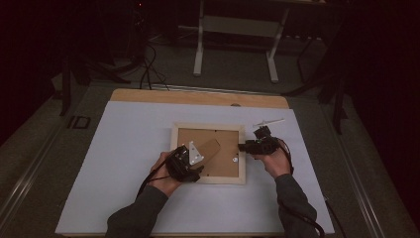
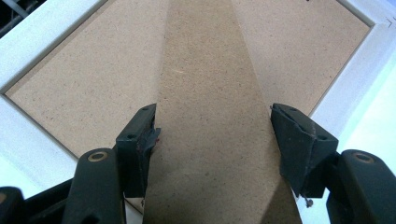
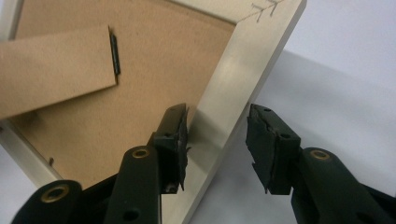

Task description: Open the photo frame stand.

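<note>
A pale wooden picture frame (image 1: pixel 208 127) lies face down on the white sheet, its brown backing board (image 1: pixel 225 166) up. Its brown stand (image 1: pixel 210 148) is tilted up off the board. My left gripper (image 1: pixel 198 161) is at the frame's near left corner. In the left gripper view, my left gripper (image 2: pixel 212 135) has a pad on each long edge of the stand (image 2: pixel 210 84). My right gripper (image 1: pixel 242 147) is at the frame's right side. In the right gripper view, my right gripper (image 3: pixel 217 140) straddles the frame's rail (image 3: pixel 243 60) with its pads apart from the wood. The stand (image 3: pixel 51 70) and its black hinge (image 3: pixel 115 55) lie beyond.
The white sheet (image 1: pixel 124 173) covers a wooden table (image 1: pixel 198 96). A thin white strip (image 1: pixel 269 122) lies beyond my right gripper. A small metal fitting (image 1: pixel 235 160) sits on the backing board. Behind the table stand white table legs (image 1: pixel 235 29) and floor cables (image 1: pixel 148 64).
</note>
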Demonstrator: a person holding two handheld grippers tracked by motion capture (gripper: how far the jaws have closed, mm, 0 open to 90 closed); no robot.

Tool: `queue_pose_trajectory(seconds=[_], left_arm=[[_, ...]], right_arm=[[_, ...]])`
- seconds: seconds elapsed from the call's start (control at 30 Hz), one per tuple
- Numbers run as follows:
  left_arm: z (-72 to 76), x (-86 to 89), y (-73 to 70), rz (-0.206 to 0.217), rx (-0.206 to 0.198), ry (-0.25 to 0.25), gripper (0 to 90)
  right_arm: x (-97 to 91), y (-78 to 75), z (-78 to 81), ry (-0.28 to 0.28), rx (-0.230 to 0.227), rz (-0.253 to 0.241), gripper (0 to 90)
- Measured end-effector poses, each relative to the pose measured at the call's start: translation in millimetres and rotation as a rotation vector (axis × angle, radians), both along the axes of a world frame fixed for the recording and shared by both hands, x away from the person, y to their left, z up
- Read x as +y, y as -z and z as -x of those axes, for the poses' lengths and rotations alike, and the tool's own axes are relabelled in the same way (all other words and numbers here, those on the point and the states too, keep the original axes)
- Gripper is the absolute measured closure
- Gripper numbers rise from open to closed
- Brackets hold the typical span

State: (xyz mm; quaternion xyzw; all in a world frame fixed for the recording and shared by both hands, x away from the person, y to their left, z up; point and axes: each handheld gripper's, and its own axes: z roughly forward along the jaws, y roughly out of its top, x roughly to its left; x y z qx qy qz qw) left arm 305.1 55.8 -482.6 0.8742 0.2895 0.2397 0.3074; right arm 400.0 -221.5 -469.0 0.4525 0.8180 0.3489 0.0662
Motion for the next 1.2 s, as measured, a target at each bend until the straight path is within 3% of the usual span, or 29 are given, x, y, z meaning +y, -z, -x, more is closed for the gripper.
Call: queue_pose_trajectory(seconds=[0.53,0.63,0.87,1.2], left_arm=[[3.8,-1.2,0.2,-0.020,-0.046,0.012,37.3],[5.3,-1.8,-0.3,-0.023,-0.063,0.019,37.3],[4.7,0.5,0.5,-0.010,-0.053,0.019,37.3],[0.7,5.0,0.1,0.041,-0.006,0.025,36.9]], right_arm=[[-11.7,0.7,-25.1,-0.055,0.182,-0.099,53.8],[-10.8,1.9,-26.4,-0.061,0.192,-0.109,54.6],[-11.0,2.7,-24.7,-0.049,0.191,-0.122,56.2],[-10.6,1.0,-21.5,-0.039,0.180,-0.121,56.7]])
